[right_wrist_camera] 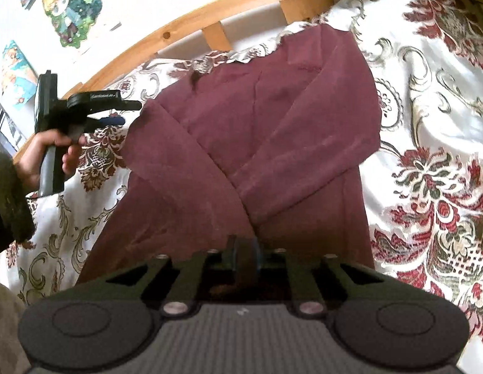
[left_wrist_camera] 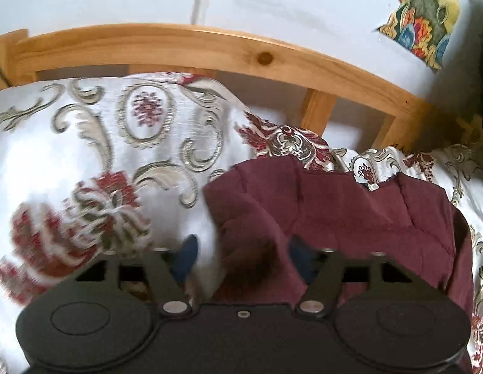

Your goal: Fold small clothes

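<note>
A maroon shirt (right_wrist_camera: pixel 272 131) lies flat on the patterned bedspread (right_wrist_camera: pixel 428 124), both sleeves folded across its front. It also shows in the left wrist view (left_wrist_camera: pixel 350 212). My left gripper (left_wrist_camera: pixel 241 258) is open, its jaws wide apart over the shirt's left edge, one blue pad (left_wrist_camera: pixel 187 260) over the bedspread (left_wrist_camera: pixel 85 162). It appears in the right wrist view (right_wrist_camera: pixel 116 113), held above the bed left of the shirt. My right gripper (right_wrist_camera: pixel 244 258) is shut at the shirt's near hem; whether cloth is between the pads is hidden.
A wooden bed rail (left_wrist_camera: pixel 210 50) runs along the far side against a white wall. Colourful pictures (right_wrist_camera: pixel 73 3) hang on the wall. A person's hand (right_wrist_camera: pixel 48 152) holds the left gripper's handle.
</note>
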